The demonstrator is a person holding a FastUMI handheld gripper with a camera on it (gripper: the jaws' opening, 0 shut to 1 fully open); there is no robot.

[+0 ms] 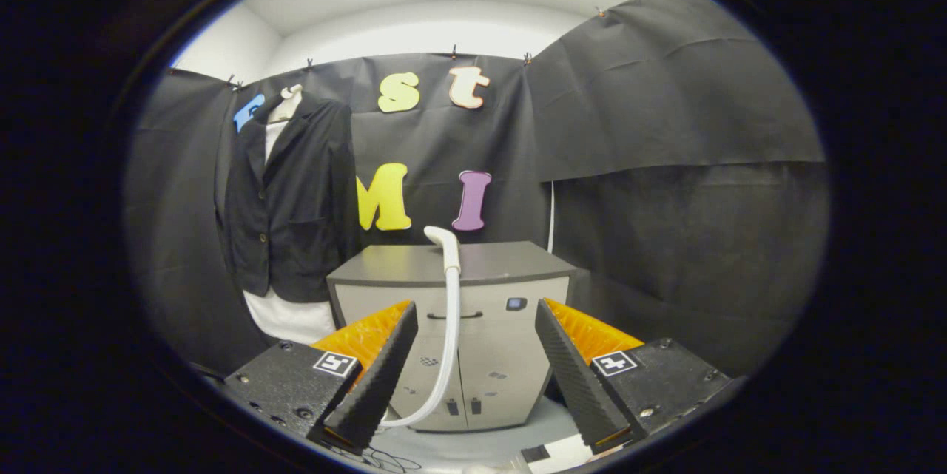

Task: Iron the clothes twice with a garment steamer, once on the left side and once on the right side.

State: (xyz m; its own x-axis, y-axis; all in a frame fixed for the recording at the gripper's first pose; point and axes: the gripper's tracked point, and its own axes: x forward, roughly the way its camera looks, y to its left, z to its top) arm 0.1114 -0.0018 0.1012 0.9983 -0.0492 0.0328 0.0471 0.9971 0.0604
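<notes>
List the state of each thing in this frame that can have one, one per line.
Gripper: jaws open, holding nothing.
Steamer head: resting on the cabinet top, ungrasped, hose hanging down the front.
Jacket: hanging on a hanger, buttoned, untouched.
Cabinet: doors closed.

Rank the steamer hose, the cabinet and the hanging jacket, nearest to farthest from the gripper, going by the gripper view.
The gripper is open.
1. Steamer hose: between the fingers, just ahead.
2. Cabinet: straight ahead, behind the hose.
3. Jacket: hanging at the wall, beyond the cabinet's left side.
</notes>
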